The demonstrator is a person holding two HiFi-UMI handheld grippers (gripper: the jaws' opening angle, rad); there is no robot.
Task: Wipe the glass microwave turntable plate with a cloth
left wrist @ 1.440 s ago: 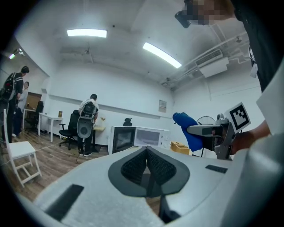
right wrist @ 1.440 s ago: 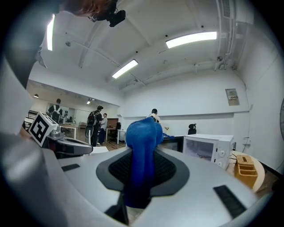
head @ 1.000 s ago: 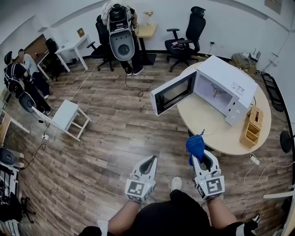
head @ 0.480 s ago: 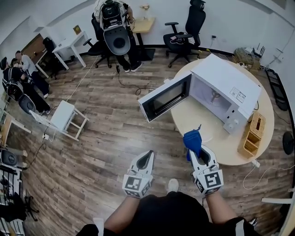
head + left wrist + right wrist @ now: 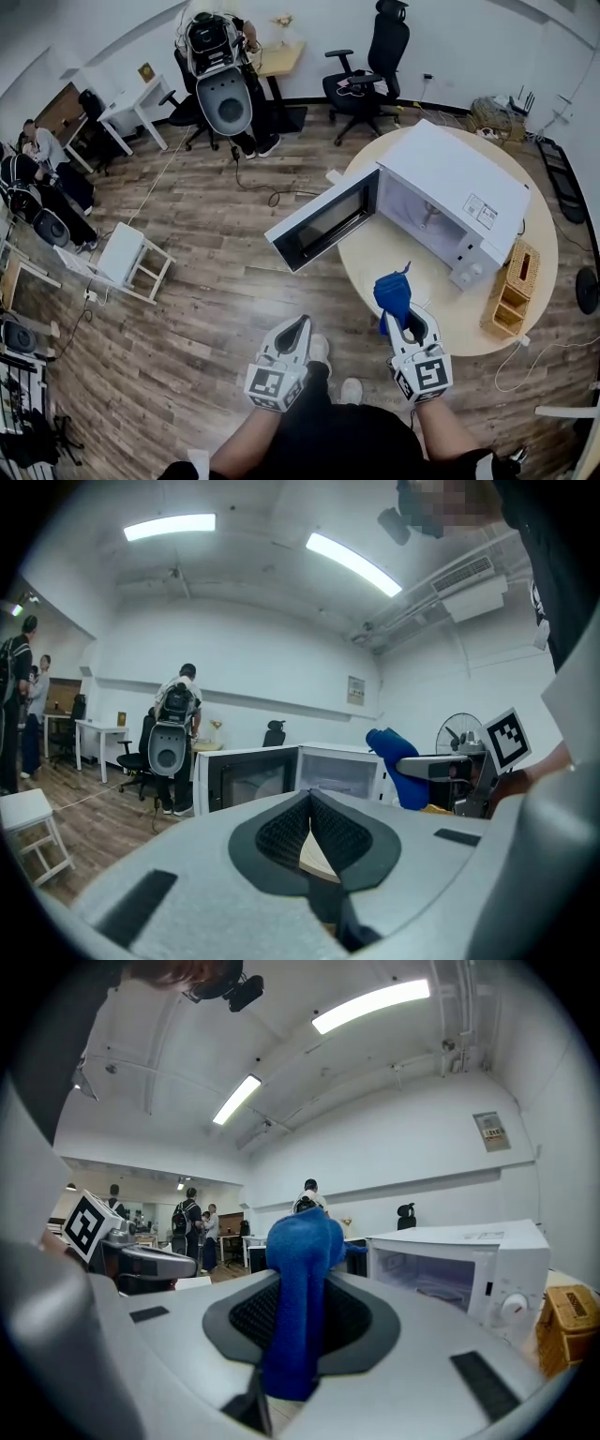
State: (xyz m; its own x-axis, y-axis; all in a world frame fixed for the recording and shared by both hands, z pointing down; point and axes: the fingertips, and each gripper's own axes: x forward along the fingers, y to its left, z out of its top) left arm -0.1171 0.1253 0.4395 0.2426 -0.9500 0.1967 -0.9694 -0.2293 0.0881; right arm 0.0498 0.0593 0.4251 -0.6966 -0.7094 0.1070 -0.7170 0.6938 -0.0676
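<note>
A bright blue cloth (image 5: 393,290) is held in the right tongs (image 5: 401,311). These and the left tongs (image 5: 302,323) are coloured pale grey, lined black and tagged with black-and-white square markers (image 5: 427,375). The microwave (image 5: 464,192) is white, the counter (image 5: 394,248) cream, the floor (image 5: 187,309) brown wood-grain.

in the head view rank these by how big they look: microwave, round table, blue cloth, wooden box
1. round table
2. microwave
3. wooden box
4. blue cloth, which looks smallest. It is held nearer the camera than the box, so their true sizes stay unsure.
</note>
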